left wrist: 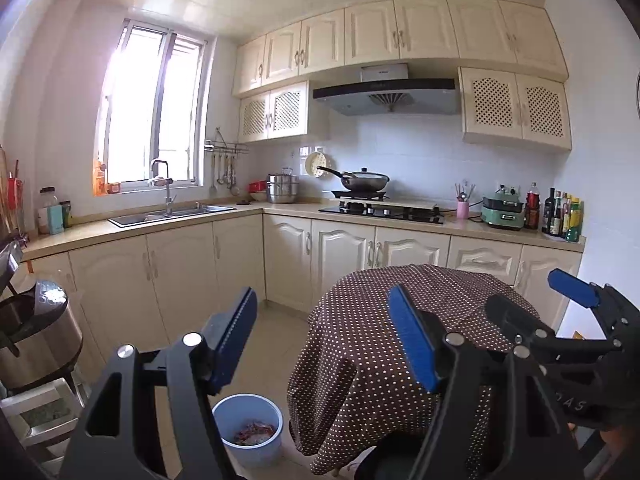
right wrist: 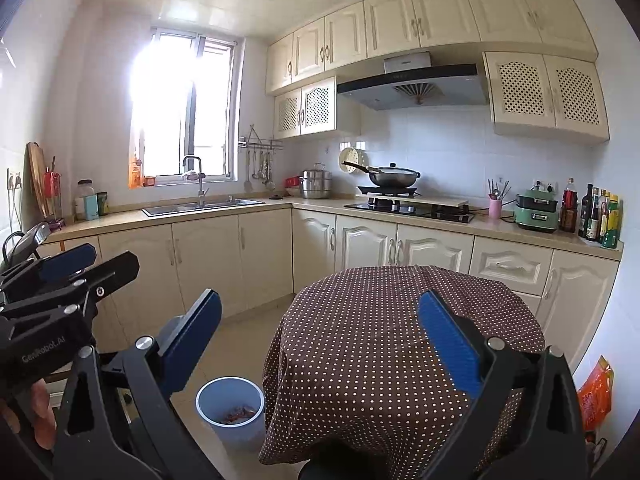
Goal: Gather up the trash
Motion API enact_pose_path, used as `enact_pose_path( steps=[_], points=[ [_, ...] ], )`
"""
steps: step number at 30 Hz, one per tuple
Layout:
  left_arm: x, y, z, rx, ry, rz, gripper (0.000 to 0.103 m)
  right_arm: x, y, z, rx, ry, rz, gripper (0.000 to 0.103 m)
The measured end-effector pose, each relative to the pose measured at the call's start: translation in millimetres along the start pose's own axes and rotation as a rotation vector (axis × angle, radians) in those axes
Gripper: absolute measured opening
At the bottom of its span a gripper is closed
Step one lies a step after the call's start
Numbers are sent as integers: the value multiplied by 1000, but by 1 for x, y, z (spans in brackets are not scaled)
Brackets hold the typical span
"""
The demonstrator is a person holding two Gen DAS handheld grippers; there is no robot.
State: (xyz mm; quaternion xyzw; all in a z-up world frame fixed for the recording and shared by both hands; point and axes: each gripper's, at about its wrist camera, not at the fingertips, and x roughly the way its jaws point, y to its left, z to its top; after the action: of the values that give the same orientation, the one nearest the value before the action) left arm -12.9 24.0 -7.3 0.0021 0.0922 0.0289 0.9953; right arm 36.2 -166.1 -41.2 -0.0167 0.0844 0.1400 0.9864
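Red scraps sit in the blue bin (right wrist: pixel 230 408); polka-dot tablecloth (right wrist: pixel 384 320) looks bare; left gripper (left wrist: pixel 324 344) and right gripper (right wrist: pixel 320 344) both gape empty; job seems nearly finished.

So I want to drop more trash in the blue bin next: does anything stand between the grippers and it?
Nothing visible does. The bin stands on bare floor left of the table, open-topped with scraps inside. Both the left gripper and right gripper are open and empty, above and behind it.

Both wrist cameras face the kitchen across the dotted table (left wrist: pixel 400 320), side by side.
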Motion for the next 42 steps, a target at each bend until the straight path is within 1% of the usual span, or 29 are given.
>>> enact_pose_path(
  steps=[13,23,42],
  points=[
    [-4,-3,-3,14,-21,22,67,-5,2,-4,1,-2,-17,96],
    [-1,-1,-5,18,-12,-1,67,-6,2,-4,7,5,-11,96],
    [0,-1,-4,20,-12,-17,67,-6,1,-6,5,7,-15,96]
  ],
)
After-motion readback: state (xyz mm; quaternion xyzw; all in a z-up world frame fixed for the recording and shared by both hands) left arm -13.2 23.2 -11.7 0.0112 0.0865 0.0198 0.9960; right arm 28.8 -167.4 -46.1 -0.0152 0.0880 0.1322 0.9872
